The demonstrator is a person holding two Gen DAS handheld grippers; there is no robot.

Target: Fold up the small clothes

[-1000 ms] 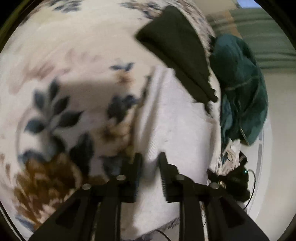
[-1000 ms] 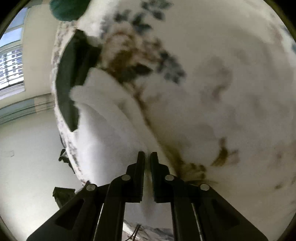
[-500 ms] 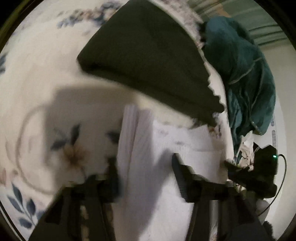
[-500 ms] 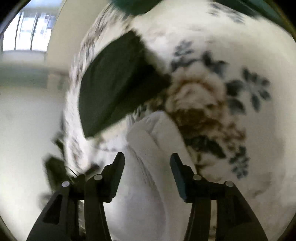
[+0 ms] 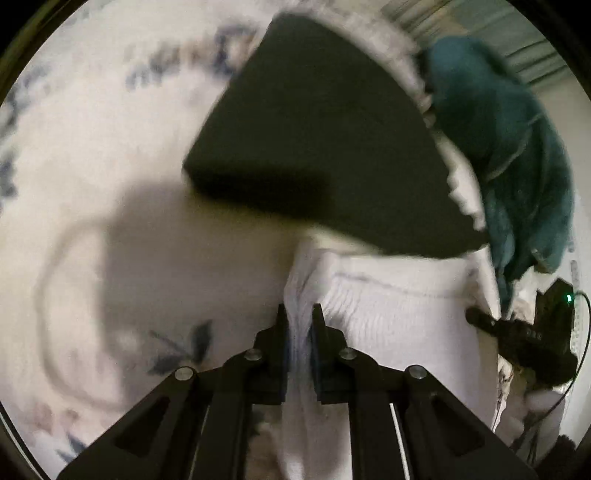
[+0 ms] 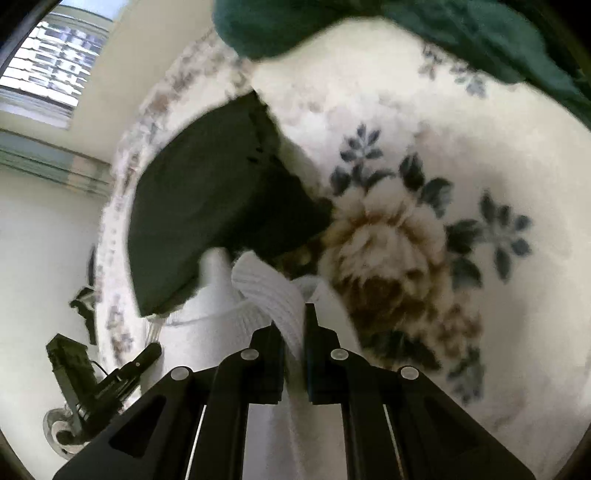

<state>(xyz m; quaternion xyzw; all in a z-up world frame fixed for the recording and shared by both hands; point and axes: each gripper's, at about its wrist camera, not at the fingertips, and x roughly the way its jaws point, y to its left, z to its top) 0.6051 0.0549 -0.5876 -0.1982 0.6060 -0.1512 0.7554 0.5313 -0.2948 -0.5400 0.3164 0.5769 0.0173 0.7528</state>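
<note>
White ribbed garment (image 5: 388, 314): lies on the floral bedspread (image 5: 110, 166) near the bed's edge, its far end touching the folded black cloth (image 5: 314, 147). Both grippers hold it.

Left gripper (image 5: 299, 317): fingers clenched on a bunched fold of the white garment, ribbed fabric pinched between them.

Right gripper (image 6: 293, 314): fingers likewise grasping a raised ribbed fold of the same garment (image 6: 266, 291), the fabric lifted into a hump just ahead of the tips.

Left wrist view only: the garment's broad flat panel spreading toward the bed's edge; a teal garment (image 5: 517, 147) heaped beyond the black cloth; the other gripper's black body with a small green light (image 5: 535, 332) at the bed's edge; wide plain bedspread on the opposite side, partly in shadow.

Right wrist view only: a large printed brown flower with dark leaves (image 6: 391, 240) just beside the black cloth (image 6: 207, 206); a window (image 6: 51, 74) and pale wall beyond the bed; the teal garment (image 6: 369, 22) along the top of the frame.

Edges and room: black cloth blocks directly ahead; the bed's scalloped border (image 6: 122, 206) runs close beside the garment; open bedspread lies on the flower side.
</note>
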